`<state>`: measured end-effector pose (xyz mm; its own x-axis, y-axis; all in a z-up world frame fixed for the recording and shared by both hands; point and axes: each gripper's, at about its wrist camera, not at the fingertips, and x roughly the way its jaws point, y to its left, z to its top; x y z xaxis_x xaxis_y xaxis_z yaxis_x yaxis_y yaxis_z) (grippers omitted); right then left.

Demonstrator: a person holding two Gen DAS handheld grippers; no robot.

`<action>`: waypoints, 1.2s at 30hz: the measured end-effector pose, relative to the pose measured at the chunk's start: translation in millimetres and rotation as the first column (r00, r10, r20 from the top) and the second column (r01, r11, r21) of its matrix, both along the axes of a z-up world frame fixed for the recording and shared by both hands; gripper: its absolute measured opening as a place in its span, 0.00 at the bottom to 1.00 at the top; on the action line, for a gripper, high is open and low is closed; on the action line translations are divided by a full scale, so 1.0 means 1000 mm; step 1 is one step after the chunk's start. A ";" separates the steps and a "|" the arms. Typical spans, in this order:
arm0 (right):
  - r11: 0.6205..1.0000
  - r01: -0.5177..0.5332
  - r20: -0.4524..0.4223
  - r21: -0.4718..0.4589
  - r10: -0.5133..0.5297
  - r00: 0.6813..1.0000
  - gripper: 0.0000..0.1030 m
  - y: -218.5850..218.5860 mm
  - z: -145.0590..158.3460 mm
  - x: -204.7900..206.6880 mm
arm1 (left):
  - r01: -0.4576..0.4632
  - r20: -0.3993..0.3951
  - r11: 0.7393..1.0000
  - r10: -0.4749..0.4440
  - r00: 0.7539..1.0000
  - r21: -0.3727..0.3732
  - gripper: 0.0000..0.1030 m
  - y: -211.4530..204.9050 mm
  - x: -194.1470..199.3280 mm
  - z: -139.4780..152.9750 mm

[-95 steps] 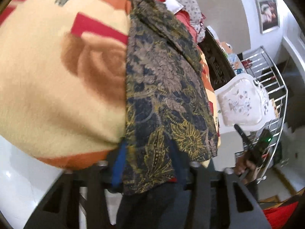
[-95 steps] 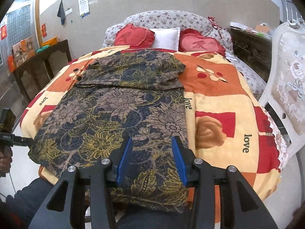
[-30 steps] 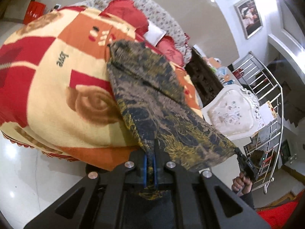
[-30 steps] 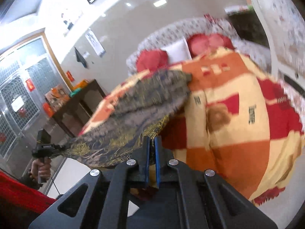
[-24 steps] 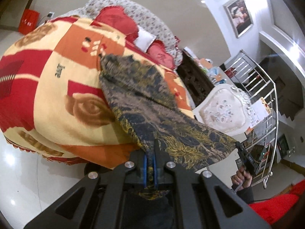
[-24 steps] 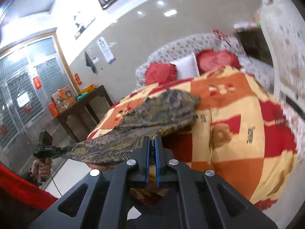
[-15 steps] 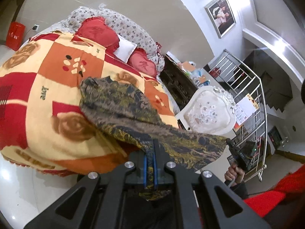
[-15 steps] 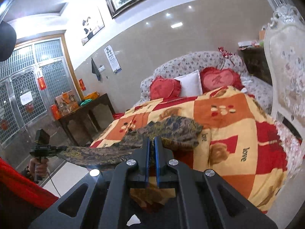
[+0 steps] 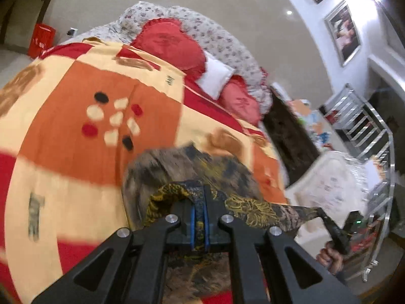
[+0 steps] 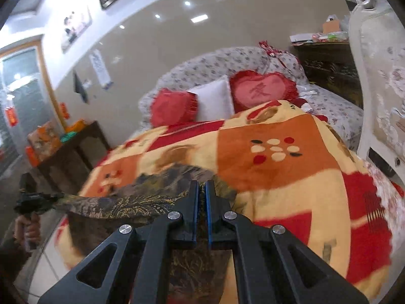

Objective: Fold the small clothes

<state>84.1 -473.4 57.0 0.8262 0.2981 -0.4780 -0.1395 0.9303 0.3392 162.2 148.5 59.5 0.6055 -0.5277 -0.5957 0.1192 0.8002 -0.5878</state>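
A dark floral garment with gold and navy print (image 9: 192, 169) (image 10: 152, 192) hangs stretched between my two grippers above the bed, its far part still resting on the blanket. My left gripper (image 9: 199, 202) is shut on one hem corner, the cloth pinched between its blue pads. My right gripper (image 10: 201, 192) is shut on the other hem corner. In the left wrist view the right gripper (image 9: 336, 230) shows at the lower right, held by a hand. In the right wrist view the left gripper (image 10: 33, 200) shows at the far left, gripping the taut hem.
The bed carries an orange, red and cream blanket (image 9: 76, 126) (image 10: 278, 177). Red heart cushions (image 10: 263, 91) and a white pillow (image 10: 215, 101) lie at its head. A white chair (image 10: 379, 88) stands right of the bed, a dark side table (image 10: 76, 147) left, a metal railing (image 9: 367, 131) beyond.
Both grippers have carried the hem forward over the bed toward the pillows. The garment now doubles over itself, and less of it lies flat on the blanket.
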 end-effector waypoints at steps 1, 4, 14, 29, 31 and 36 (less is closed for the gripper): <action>1.000 0.005 -0.022 -0.010 -0.005 1.000 0.06 0.003 -0.007 0.022 | -0.008 -0.013 1.000 0.008 1.000 0.019 0.04 -0.003 0.018 -0.007; 0.999 0.020 -0.074 -0.032 -0.022 0.997 0.06 0.011 -0.029 0.065 | -0.035 -0.039 0.997 0.038 0.999 0.074 0.04 -0.010 0.060 -0.027; 0.998 0.048 -0.255 -0.051 -0.059 0.965 0.07 0.020 -0.096 0.127 | 0.008 -0.217 0.972 0.044 0.975 0.233 0.09 -0.028 0.123 -0.106; 0.998 0.015 -0.221 -0.059 -0.028 0.975 0.25 -0.004 -0.055 0.072 | 0.014 0.010 0.918 -0.019 1.000 0.397 0.42 -0.043 0.036 -0.041; 0.997 -0.046 -0.222 -0.068 0.030 0.974 0.25 0.018 -0.056 0.076 | 0.102 -0.014 0.903 -0.105 0.994 0.417 0.28 -0.079 0.025 -0.048; 0.974 -0.150 -0.340 -0.170 0.085 0.937 0.25 0.073 -0.081 0.107 | 0.180 -0.162 0.776 -0.101 0.982 0.605 0.28 -0.149 0.040 -0.102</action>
